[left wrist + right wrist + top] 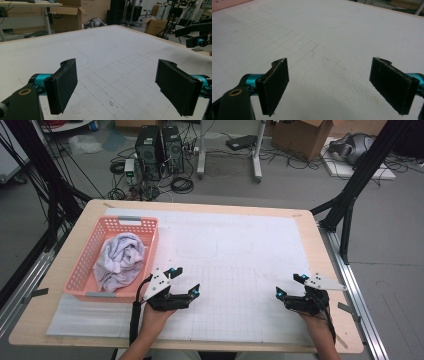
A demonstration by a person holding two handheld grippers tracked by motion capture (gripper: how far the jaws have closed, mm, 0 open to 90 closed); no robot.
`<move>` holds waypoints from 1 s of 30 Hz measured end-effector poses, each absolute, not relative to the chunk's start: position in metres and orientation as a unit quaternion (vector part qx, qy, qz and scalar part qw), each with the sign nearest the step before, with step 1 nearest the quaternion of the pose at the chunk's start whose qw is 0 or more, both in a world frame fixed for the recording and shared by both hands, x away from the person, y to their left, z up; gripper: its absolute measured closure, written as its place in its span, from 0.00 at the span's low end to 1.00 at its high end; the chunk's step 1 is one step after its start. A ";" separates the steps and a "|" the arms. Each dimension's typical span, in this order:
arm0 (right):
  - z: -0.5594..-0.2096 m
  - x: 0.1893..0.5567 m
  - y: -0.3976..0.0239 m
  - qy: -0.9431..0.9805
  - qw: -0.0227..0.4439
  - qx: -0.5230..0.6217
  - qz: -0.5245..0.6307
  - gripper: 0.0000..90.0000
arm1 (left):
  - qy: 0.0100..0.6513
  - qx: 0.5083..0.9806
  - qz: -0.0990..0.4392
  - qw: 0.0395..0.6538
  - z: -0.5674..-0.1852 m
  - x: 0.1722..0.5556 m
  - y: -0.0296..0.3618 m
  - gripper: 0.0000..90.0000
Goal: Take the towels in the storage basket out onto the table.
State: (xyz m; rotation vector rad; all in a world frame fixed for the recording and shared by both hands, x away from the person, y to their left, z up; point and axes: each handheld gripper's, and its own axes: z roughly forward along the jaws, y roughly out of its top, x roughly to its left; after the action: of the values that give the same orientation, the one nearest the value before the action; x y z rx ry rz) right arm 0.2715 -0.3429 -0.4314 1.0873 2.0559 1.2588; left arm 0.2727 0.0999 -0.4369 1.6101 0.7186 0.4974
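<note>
A pink plastic basket stands at the table's left, holding a crumpled white towel. My left gripper hovers just right of the basket's near corner, jaws wide open with nothing between them; in its own view the black pads frame bare gridded mat. My right gripper rests near the table's right front, open and empty as well; its own view looks over the white mat toward a pink basket edge. The right gripper's tip shows far off in the left gripper view.
A white gridded mat covers most of the wooden table. Black frame posts stand at the right and left edges. Beyond the table sit computer towers, cables and cardboard boxes on the floor.
</note>
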 end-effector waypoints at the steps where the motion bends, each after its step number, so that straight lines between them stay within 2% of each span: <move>1: -0.431 0.271 -0.342 0.753 0.244 0.400 0.462 0.16 | 0.311 0.697 0.215 0.610 -0.437 0.273 0.100 0.20; 30: -0.434 0.275 -0.347 0.755 0.229 0.407 0.460 0.16 | 0.309 0.706 0.194 0.607 -0.429 0.270 0.095 0.19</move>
State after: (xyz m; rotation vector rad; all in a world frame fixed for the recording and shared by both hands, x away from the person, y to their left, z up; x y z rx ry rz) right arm 0.2748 -0.3470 -0.4339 1.1203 2.0784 1.2648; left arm 0.2697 0.0947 -0.4294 1.6312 0.7147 0.4492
